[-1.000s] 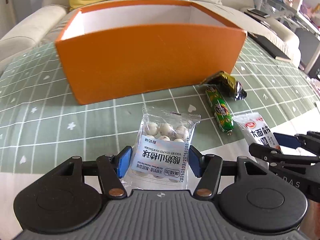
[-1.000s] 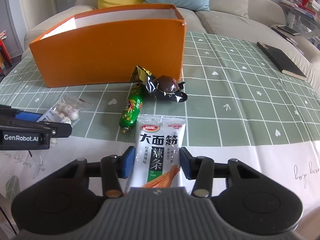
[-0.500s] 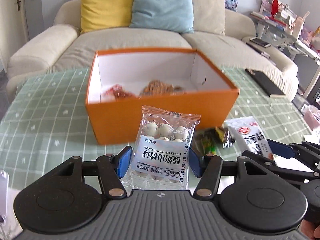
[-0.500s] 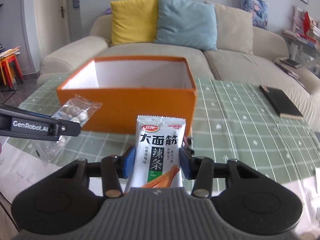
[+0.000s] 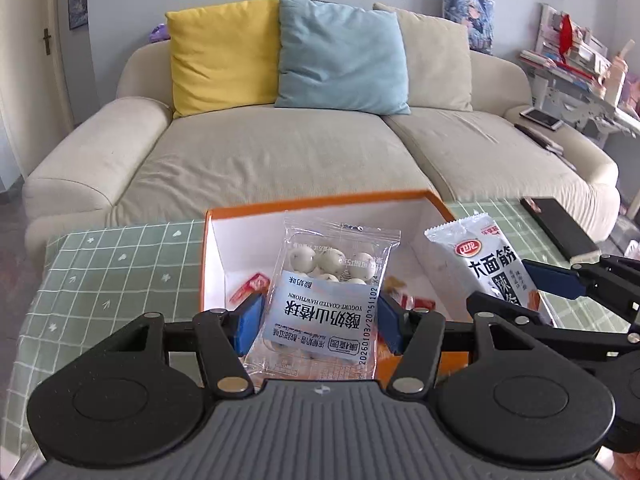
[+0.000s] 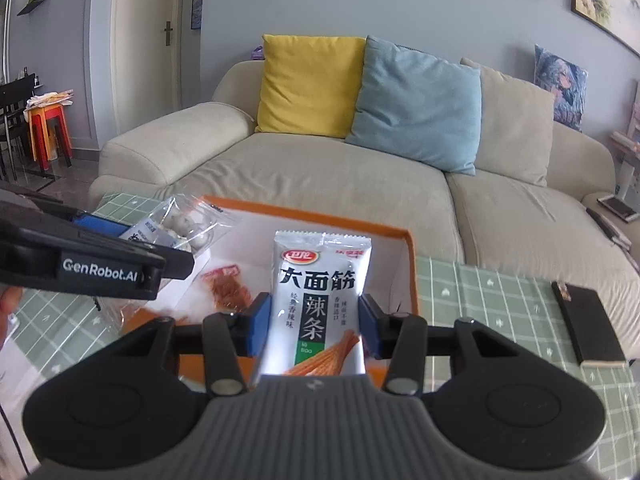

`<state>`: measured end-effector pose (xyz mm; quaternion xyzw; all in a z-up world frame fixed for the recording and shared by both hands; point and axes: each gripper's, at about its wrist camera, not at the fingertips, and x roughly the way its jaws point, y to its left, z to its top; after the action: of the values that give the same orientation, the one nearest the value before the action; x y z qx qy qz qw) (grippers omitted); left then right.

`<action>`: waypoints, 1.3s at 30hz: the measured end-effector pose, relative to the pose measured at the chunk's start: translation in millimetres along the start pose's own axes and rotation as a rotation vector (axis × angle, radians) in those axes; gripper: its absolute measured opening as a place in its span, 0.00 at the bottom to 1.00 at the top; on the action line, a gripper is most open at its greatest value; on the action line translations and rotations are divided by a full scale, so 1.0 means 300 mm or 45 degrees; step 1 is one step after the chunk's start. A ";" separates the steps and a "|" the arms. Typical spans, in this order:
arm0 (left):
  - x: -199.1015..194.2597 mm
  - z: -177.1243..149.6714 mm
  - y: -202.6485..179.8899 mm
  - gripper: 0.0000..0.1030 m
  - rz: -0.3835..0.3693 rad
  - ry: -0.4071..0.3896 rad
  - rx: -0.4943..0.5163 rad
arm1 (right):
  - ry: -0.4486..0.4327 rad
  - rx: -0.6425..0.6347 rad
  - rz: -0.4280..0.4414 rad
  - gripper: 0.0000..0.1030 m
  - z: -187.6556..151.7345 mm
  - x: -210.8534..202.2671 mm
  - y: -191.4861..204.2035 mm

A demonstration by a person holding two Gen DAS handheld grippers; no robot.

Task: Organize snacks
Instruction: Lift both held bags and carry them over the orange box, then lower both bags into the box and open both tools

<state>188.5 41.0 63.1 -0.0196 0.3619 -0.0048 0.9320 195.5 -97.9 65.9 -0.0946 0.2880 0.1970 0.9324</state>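
Observation:
My left gripper [image 5: 318, 326] is shut on a clear packet of yogurt-coated hawthorn balls [image 5: 328, 288] and holds it above the open orange box [image 5: 202, 264]. My right gripper [image 6: 314, 324] is shut on a white spicy-strip packet [image 6: 322, 296], also above the box [image 6: 412, 268]. The right gripper's packet shows in the left wrist view [image 5: 488, 264]; the left gripper's packet shows in the right wrist view [image 6: 184, 224]. Several red and orange snack packets [image 6: 226, 286] lie inside the box.
The box stands on a table with a green grid cloth [image 5: 112, 264]. A black book [image 6: 588, 326] lies on the cloth to the right. A beige sofa [image 5: 280, 160] with yellow, blue and beige cushions stands behind the table.
Both grippers have risen from the table with their packets and moved forward over the box; its inside and the sofa now show. The snacks left on the cloth are out of view.

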 end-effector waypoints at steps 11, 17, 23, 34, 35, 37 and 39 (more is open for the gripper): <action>0.267 0.030 0.026 0.66 0.025 0.175 0.002 | 0.130 -0.115 -0.036 0.43 0.092 0.303 -0.048; 0.375 -0.002 0.020 0.66 0.025 0.298 0.039 | 0.260 -0.174 -0.028 0.43 0.060 0.430 -0.060; 0.431 -0.021 0.015 0.66 0.051 0.377 0.082 | 0.371 -0.161 0.005 0.44 0.020 0.520 -0.062; 0.480 -0.049 -0.004 0.69 0.090 0.470 0.167 | 0.454 -0.215 0.017 0.45 -0.009 0.576 -0.044; 0.483 -0.048 -0.007 0.70 0.093 0.477 0.173 | 0.458 -0.219 0.017 0.45 -0.006 0.577 -0.043; 0.481 -0.050 -0.012 0.73 0.106 0.477 0.185 | 0.463 -0.227 0.009 0.45 -0.003 0.574 -0.040; 0.475 -0.052 -0.014 0.73 0.114 0.474 0.194 | 0.465 -0.237 0.001 0.45 -0.002 0.569 -0.035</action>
<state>283.3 32.9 -44.4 0.0684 0.5269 0.0058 0.8472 328.7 -54.1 -32.0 -0.2143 0.4330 0.2026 0.8518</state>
